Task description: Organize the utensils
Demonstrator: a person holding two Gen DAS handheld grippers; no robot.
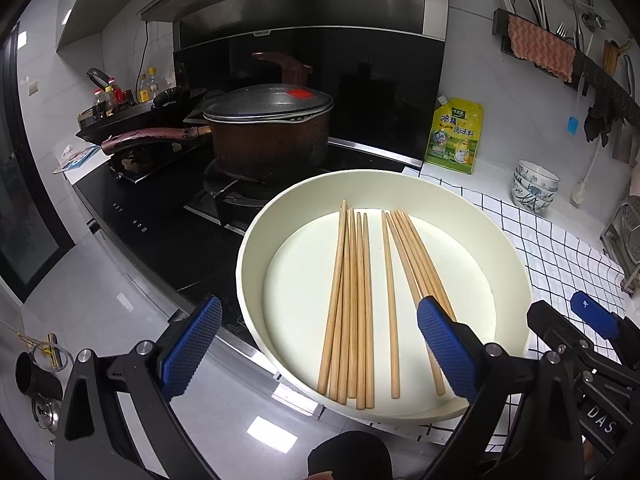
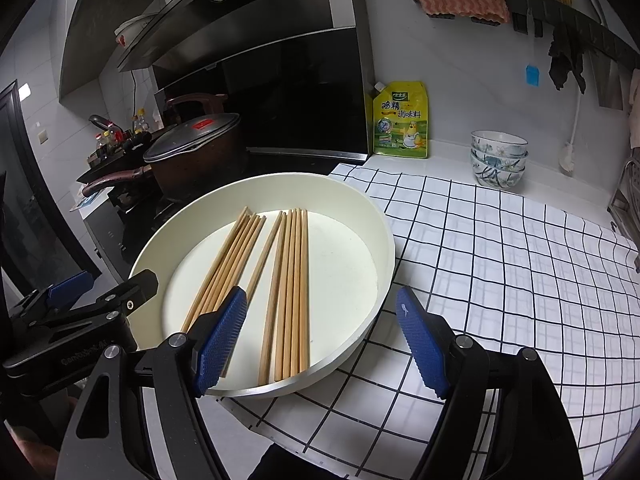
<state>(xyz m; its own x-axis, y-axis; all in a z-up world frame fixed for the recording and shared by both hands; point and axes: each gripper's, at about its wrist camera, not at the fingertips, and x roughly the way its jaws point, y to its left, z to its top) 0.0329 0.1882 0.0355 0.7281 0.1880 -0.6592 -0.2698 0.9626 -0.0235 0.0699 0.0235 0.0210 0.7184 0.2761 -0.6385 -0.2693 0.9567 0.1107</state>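
left wrist view: looks forward and down over the white tray [image 1: 508,240], close, from its near-left side
right wrist view: same tray [image 2: 384,236] from near-right, close
shared: tray, chopsticks [image 1: 352,300], stove pot [image 1: 272,136], seasoning pouch [image 1: 456,136]

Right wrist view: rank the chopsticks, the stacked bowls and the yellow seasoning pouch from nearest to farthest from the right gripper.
1. Chopsticks: in the white round tray, just ahead of the right gripper, left of centre.
2. Stacked bowls: on the counter beyond the checked cloth, ahead to the right.
3. Yellow seasoning pouch: against the back wall, beside the stove; slightly farther than the bowls.
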